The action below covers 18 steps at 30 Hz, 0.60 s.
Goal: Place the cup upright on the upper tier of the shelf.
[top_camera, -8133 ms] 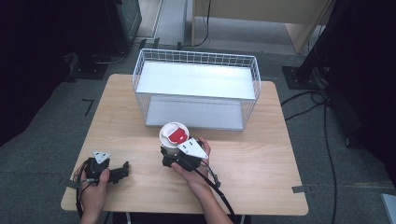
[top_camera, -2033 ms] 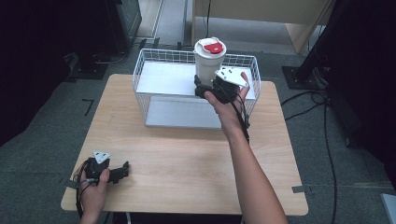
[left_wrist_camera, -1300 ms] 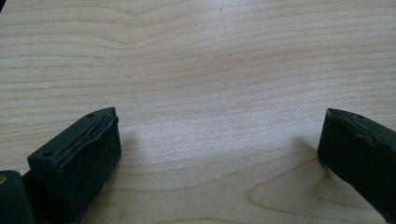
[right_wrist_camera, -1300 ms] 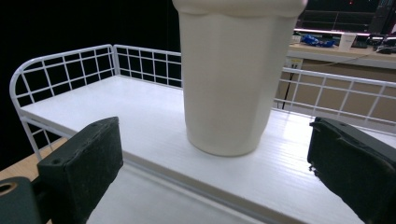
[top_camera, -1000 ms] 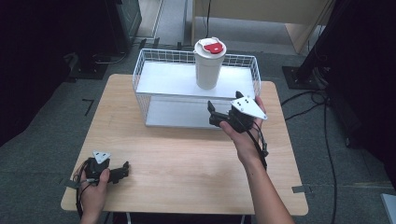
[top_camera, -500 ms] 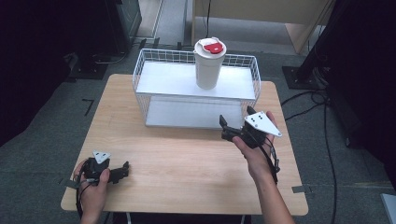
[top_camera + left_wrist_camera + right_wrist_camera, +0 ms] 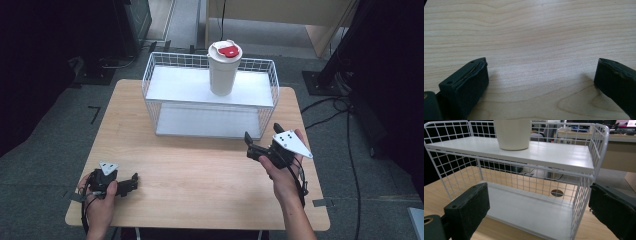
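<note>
Beside the wire rack (image 7: 210, 107), right gripper (image 7: 256, 148) raised, fingers wide, empty, left gripper (image 7: 131, 183) resting, parted, empty.

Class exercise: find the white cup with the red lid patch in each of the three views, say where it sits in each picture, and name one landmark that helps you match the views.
High view: the cup stands upright at top centre, on the upper shelf of the wire rack.
Right gripper view: the cup's lower body is at the top edge, left of centre, on that same shelf.
Left gripper view: bare wooden table between the open jaws; no cup here.
Shared landmark: the wooden table.
</note>
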Motion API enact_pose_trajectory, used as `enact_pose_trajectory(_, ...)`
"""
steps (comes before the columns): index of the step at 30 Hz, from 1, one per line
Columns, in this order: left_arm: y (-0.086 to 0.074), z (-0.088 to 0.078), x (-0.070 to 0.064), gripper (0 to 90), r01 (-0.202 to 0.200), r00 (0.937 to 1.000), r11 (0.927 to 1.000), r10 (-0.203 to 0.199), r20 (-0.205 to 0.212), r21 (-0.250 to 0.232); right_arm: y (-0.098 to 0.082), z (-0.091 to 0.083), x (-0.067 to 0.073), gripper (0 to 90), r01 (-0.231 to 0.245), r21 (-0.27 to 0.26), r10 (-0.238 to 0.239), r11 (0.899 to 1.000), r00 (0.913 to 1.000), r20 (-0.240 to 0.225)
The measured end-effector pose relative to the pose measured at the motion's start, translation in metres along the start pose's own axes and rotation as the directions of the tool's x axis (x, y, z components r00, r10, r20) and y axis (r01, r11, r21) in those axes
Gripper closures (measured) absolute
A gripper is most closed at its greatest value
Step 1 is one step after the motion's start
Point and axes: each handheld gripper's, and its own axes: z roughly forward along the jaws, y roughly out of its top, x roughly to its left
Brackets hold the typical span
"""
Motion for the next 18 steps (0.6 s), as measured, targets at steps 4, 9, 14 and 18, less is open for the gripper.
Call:
enact_pose_trajectory(4,0.000,0.000,0.000,0.0,0.000,1.0000,1.0000,0.000,0.000,0.000,-0.008,-0.006,-0.006,3.4,-0.001,0.013,0.001,1.000,0.9999,0.012)
enact_pose_trajectory(9,0.000,0.000,0.000,0.0,0.000,1.0000,1.0000,0.000,0.000,0.000,-0.019,-0.013,-0.015,3.4,-0.009,0.029,0.008,1.000,0.9993,0.037)
enact_pose_trajectory(14,0.000,0.000,0.000,0.0,0.000,1.0000,1.0000,0.000,0.000,0.000,-0.030,-0.022,-0.026,3.4,-0.026,0.043,0.023,0.999,0.9977,0.064)
enact_pose_trajectory(18,0.000,0.000,0.000,0.0,0.000,1.0000,1.0000,0.000,0.000,0.001,-0.039,-0.030,-0.036,3.4,-0.037,0.055,0.032,0.998,0.9955,0.089)
